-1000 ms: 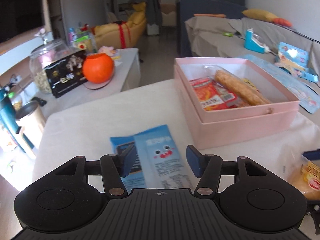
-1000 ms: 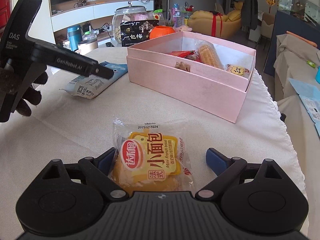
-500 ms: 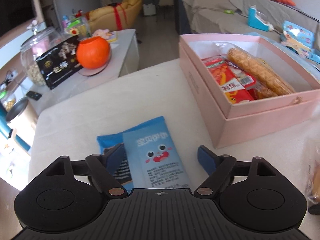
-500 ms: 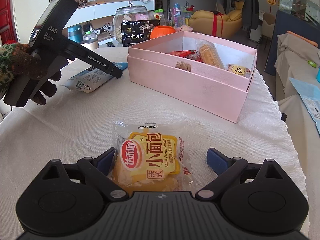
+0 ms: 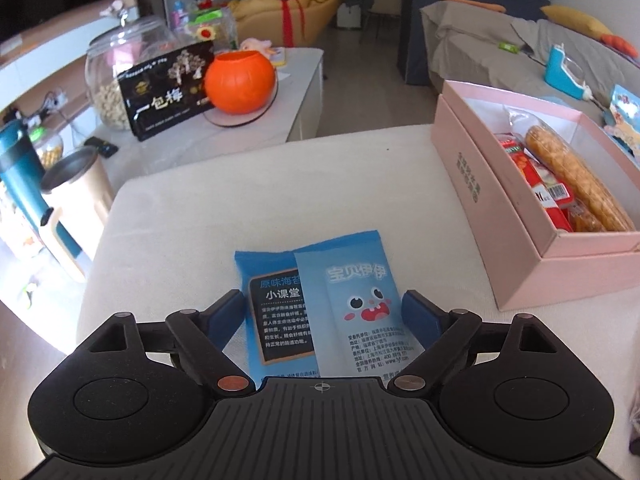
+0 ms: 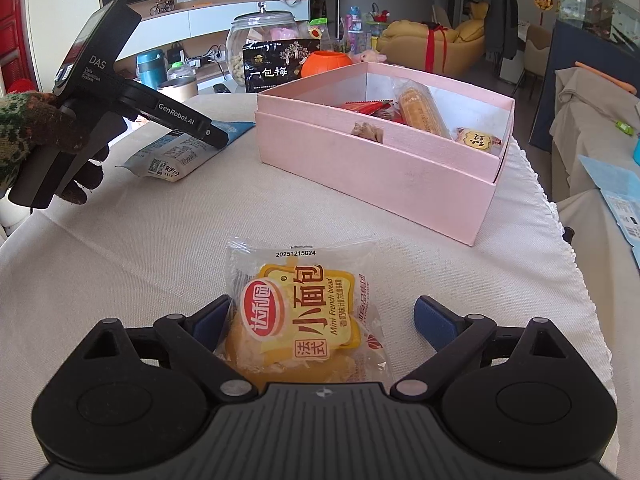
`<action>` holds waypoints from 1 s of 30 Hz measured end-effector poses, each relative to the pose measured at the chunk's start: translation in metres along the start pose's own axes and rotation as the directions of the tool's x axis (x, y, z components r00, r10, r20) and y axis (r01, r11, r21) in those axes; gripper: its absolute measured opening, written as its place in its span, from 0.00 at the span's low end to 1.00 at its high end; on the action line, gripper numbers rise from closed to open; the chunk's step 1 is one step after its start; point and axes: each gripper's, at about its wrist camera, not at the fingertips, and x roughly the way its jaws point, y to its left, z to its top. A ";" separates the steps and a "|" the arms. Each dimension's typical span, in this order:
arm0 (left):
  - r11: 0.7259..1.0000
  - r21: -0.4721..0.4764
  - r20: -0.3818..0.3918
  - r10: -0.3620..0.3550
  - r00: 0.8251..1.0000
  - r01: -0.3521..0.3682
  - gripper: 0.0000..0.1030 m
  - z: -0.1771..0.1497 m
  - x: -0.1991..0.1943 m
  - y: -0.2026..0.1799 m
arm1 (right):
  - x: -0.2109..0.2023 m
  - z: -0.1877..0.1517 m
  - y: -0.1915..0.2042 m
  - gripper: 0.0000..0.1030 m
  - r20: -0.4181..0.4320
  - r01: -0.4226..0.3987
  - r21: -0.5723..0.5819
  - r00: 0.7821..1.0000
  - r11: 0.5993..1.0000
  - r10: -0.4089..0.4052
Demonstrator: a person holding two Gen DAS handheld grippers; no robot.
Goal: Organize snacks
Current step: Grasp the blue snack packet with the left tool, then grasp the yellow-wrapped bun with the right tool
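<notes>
Nearest to me, my right gripper (image 6: 322,316) stands spread wide over the bread packet (image 6: 304,320), which lies flat on the white cloth (image 6: 120,264); its left edge is just at my left pad, while the right pad stands clear of it, so nothing is pinched. My left gripper (image 5: 323,310) has just been opening and now its jaws stand wide apart, with the blue packet (image 5: 320,300) lying on the cloth between the pads, its sides close to both, and I cannot tell whether either pad touches it. In the right wrist view that gripper slants down at the packet from the left, held in my gloved hand (image 6: 44,140), and only the packet's pale printed end shows under it. Beyond both packets stands the pink box (image 6: 380,168), open, set well apart from the bread and to the right of the blue packet. Inside it lie a long golden roll (image 5: 572,176) in clear wrap, red packets (image 5: 532,176) beside it, and a small yellow sweet (image 6: 478,140) by the near wall. Farther off, on a low table, stand an orange pumpkin pot (image 5: 240,82), a black bag (image 5: 168,92) and a glass jar (image 5: 120,68).
</notes>
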 end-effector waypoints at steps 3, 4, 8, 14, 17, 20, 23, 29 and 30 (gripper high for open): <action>1.000 -0.023 -0.007 -0.014 1.000 0.014 0.90 0.000 0.001 0.003 | 0.000 0.000 0.000 0.93 0.000 -0.001 0.000 1.000 1.000 0.001; 1.000 -0.014 -0.014 -0.020 1.000 0.020 0.89 -0.001 -0.001 0.001 | 0.000 0.000 0.000 0.94 0.000 -0.001 0.000 1.000 1.000 0.001; 0.995 0.051 -0.033 -0.087 0.996 0.089 0.88 -0.022 -0.023 -0.017 | 0.000 0.001 0.000 0.96 -0.016 -0.018 -0.014 1.000 1.000 0.018; 0.975 0.144 -0.037 -0.166 0.985 0.170 0.88 -0.087 -0.080 -0.057 | -0.006 0.007 -0.003 0.89 -0.080 -0.030 -0.010 0.996 1.000 0.029; 0.960 0.162 -0.039 -0.226 0.973 0.229 0.85 -0.106 -0.101 -0.073 | -0.016 0.012 -0.004 0.61 -0.113 -0.050 0.008 0.992 0.999 0.050; 0.943 0.123 -0.009 -0.311 0.950 0.310 0.03 -0.103 -0.125 -0.077 | -0.037 0.017 -0.001 0.55 -0.105 -0.015 -0.036 0.994 0.999 0.011; 0.929 0.118 0.091 -0.363 0.927 0.352 0.11 -0.075 -0.154 -0.076 | -0.081 0.038 -0.009 0.55 -0.008 -0.008 -0.031 1.000 0.999 0.007; 0.928 0.157 0.132 -0.359 0.924 0.338 0.13 -0.059 -0.164 -0.086 | -0.146 0.090 -0.039 0.55 0.211 0.035 0.041 0.977 0.999 -0.043; 0.917 0.199 0.103 -0.369 0.924 0.345 0.16 -0.066 -0.163 -0.095 | -0.145 0.088 -0.039 0.55 0.213 0.060 0.035 0.975 0.998 -0.067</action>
